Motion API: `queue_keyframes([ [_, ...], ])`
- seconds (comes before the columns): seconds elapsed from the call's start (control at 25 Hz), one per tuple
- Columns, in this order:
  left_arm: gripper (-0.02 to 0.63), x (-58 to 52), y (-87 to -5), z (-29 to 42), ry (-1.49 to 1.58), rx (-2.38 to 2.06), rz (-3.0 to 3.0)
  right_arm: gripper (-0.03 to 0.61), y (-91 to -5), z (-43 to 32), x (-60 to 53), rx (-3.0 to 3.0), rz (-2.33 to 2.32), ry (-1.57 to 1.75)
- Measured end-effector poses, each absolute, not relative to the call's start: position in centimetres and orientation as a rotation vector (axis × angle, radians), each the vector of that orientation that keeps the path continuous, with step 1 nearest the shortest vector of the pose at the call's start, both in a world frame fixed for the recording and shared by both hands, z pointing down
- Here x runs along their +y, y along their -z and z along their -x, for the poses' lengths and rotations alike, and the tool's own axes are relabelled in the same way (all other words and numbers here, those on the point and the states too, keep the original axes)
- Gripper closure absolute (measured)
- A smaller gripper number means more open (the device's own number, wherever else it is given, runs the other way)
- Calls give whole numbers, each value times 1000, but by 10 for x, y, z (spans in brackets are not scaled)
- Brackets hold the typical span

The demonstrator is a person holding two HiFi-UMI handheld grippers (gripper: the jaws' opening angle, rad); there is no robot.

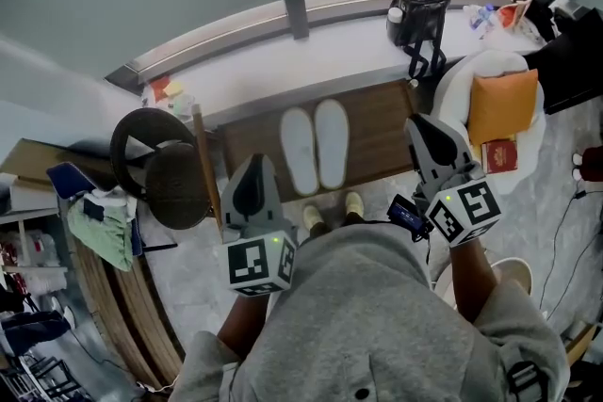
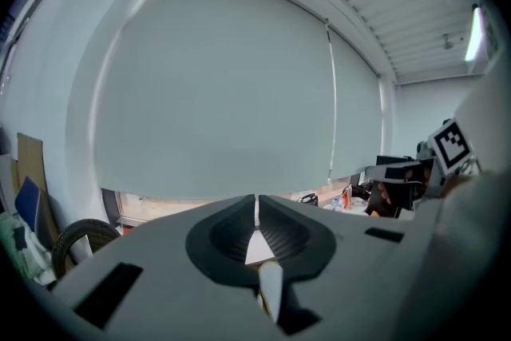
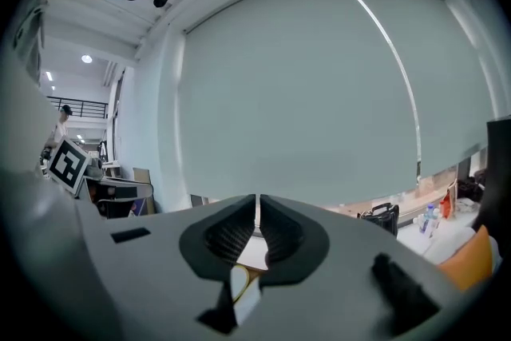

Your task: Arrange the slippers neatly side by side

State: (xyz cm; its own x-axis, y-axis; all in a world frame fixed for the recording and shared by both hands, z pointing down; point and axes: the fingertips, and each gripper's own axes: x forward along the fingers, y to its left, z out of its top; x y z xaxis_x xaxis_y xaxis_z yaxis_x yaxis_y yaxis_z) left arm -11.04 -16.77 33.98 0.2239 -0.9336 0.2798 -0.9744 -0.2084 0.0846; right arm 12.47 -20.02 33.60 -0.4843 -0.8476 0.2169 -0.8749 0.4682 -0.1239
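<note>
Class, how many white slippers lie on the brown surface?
2: one flat white slipper at left, a second white slipper close beside it at right. None appears hidden.

Left gripper [image 1: 256,165] and right gripper [image 1: 419,127] held out before the torso [image 1: 377,315], well apart, pointing forward; jaws of each pressed together, nothing between them; left forearm [image 1: 243,327] and right forearm [image 1: 471,273] bare.

A wide pale roller blind [image 2: 239,76] covers the window above a long white sill [image 1: 245,61], where a black bag [image 1: 419,14] stands. On the grey marbled floor [image 1: 188,278], a dark round stool [image 1: 174,184] stands at left. A white chair [image 1: 457,80] with an orange cushion [image 1: 502,104] stands at right.
</note>
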Motion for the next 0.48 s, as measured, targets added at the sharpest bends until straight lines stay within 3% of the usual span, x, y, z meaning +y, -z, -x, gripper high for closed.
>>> queue_keyframes([
  [0.48,591,-165,-343,105,-270,-1798,-2267,543,-340,-110,-193,-2589,-1463,-316],
])
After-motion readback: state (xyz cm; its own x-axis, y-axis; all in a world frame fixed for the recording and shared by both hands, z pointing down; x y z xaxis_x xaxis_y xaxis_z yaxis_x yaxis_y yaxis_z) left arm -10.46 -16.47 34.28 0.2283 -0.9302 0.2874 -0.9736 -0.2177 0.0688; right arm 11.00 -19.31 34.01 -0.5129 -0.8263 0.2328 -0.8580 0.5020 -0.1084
